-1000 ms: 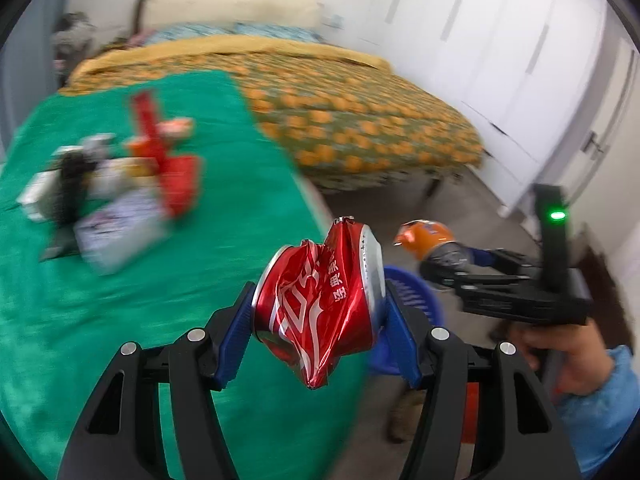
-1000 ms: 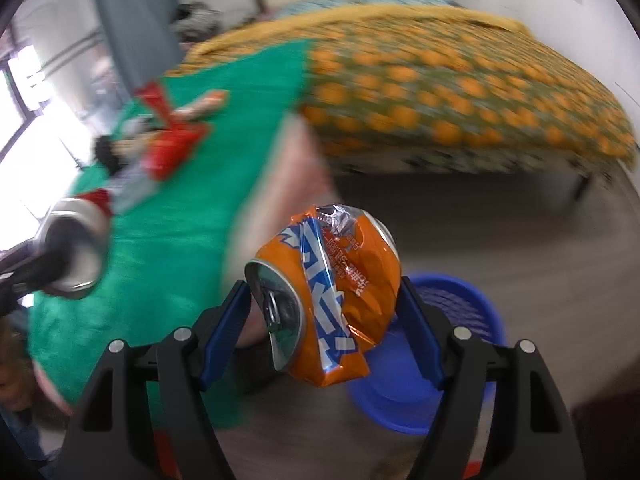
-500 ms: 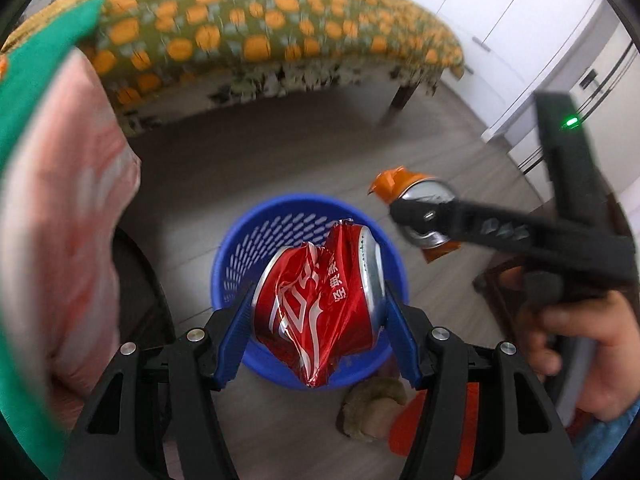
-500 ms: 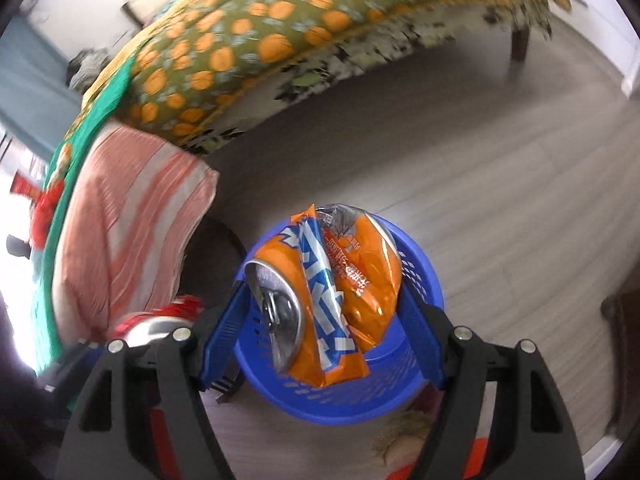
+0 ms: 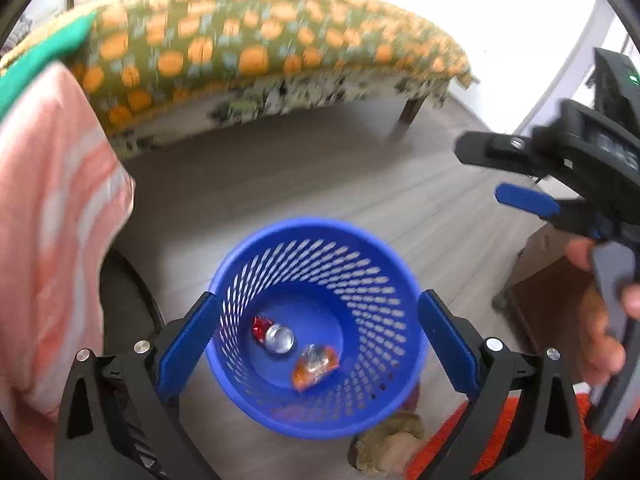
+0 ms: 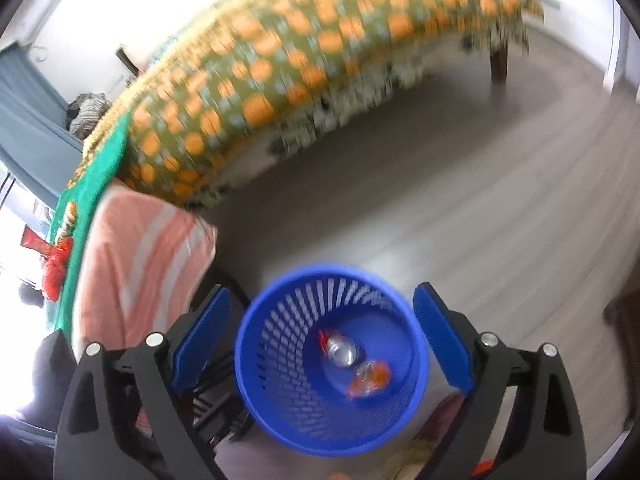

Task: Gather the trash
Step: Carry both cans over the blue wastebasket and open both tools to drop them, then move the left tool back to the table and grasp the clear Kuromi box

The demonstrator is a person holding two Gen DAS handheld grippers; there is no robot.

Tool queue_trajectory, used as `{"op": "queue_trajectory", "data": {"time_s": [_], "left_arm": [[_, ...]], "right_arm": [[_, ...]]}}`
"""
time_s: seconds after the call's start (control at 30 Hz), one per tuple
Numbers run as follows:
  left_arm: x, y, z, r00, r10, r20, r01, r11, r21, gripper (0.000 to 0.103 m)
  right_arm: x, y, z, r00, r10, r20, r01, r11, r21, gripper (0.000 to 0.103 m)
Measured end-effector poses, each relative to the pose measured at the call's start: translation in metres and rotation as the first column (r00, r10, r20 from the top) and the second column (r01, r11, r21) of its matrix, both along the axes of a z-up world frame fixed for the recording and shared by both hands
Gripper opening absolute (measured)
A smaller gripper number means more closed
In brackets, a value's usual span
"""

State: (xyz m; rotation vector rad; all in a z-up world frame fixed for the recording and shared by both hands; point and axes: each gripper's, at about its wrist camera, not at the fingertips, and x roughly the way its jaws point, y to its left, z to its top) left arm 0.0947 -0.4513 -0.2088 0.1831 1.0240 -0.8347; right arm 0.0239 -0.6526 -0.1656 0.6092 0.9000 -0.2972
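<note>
Trash in hand is now zero: left gripper (image 5: 314,336) has just been opening and stands wide with nothing between its blue pads (image 5: 182,342); right gripper (image 6: 322,338) likewise has just been opening, jaws wide, empty. Both hang over the blue mesh wastebasket (image 5: 256,408) on the floor. Crushed red can (image 5: 274,334) lies on the basket bottom, silver end up; crushed orange can (image 5: 316,366) lies just beside it on the near right, possibly touching, cannot tell through the blur. Judgement: this pair counts as collected. More litter, a red wrapper (image 6: 54,266) among it, sits far left on the green cloth (image 6: 100,168), so the task looks part done. Handling estimate: crushed cans are light, thin-walled, stiff along creases but easily dented, with sharp folds and slick printed sides; best pinched across the flattened waist, pads square on the broad faces. Wrappers will be lighter, limp and slippery; take them at a bunched fold. Surroundings: pink striped cloth (image 5: 52,216) hangs down at left, close by the basket. Bed with orange-dotted cover (image 5: 256,48) lies beyond, wooden leg (image 5: 410,110) at far right. Orange rug edge (image 5: 516,432) and a fuzzy brown object (image 5: 386,446) sit near the basket base. In the left wrist view the right gripper and its hand (image 5: 600,320) stand close at right; risk of the two tools knocking when both swing back left.
</note>
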Motion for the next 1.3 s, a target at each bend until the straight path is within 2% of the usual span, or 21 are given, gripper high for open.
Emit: {"op": "queue_trajectory", "data": {"time_s": [0.1,0.23,0.3,0.43,0.63,0.7,0.87,0.97,1.03,1.13,1.23,1.3], "left_arm": [[-0.018,0.022,0.041,1.000,-0.017,0.020,0.018,0.996,-0.086,0.098],[-0.043,0.053,0.081,0.997,-0.048,0.065,0.055,0.992,-0.118,0.098],[-0.049,0.070,0.090,0.996,-0.035,0.078,0.044,0.993,-0.112,0.098],[-0.055,0.125,0.102,0.991,0.039,0.129,-0.030,0.997,-0.066,0.098],[-0.041,0.213,0.106,0.968,0.198,0.152,-0.197,0.980,-0.024,0.098],[-0.032,0.241,0.106,0.958,0.250,0.143,-0.250,0.968,-0.018,0.098],[0.000,0.308,0.108,0.921,0.351,0.171,-0.358,0.934,0.013,0.098],[0.034,0.330,0.109,0.920,0.346,0.186,-0.358,0.933,0.033,0.098],[0.063,0.336,0.105,0.921,0.327,0.214,-0.348,0.935,0.071,0.098],[0.097,0.349,0.104,0.914,0.316,0.256,-0.349,0.933,0.094,0.098],[0.131,0.348,0.104,0.921,0.281,0.269,-0.316,0.944,0.093,0.097],[0.147,0.346,0.105,0.917,0.273,0.290,-0.310,0.946,0.091,0.098]], "right_arm": [[-0.008,0.013,0.036,0.997,0.002,0.074,0.004,0.997,-0.082,0.093],[-0.010,0.039,0.074,0.988,0.032,0.151,0.001,0.976,-0.218,0.094],[-0.005,0.058,0.086,0.982,0.064,0.176,-0.012,0.959,-0.282,0.094],[0.011,0.105,0.098,0.964,0.166,0.206,-0.079,0.924,-0.374,0.094],[0.043,0.192,0.098,0.916,0.350,0.198,-0.251,0.883,-0.397,0.094],[0.050,0.221,0.095,0.889,0.419,0.186,-0.318,0.855,-0.410,0.094],[0.057,0.302,0.082,0.780,0.611,0.136,-0.496,0.736,-0.461,0.094],[0.054,0.335,0.074,0.726,0.680,0.099,-0.557,0.667,-0.495,0.094],[0.053,0.348,0.070,0.705,0.704,0.086,-0.579,0.641,-0.503,0.094],[0.054,0.350,0.065,0.696,0.714,0.081,-0.598,0.637,-0.487,0.094],[0.051,0.350,0.062,0.707,0.702,0.087,-0.594,0.656,-0.465,0.094],[0.055,0.345,0.060,0.721,0.687,0.093,-0.586,0.675,-0.447,0.094]]}}
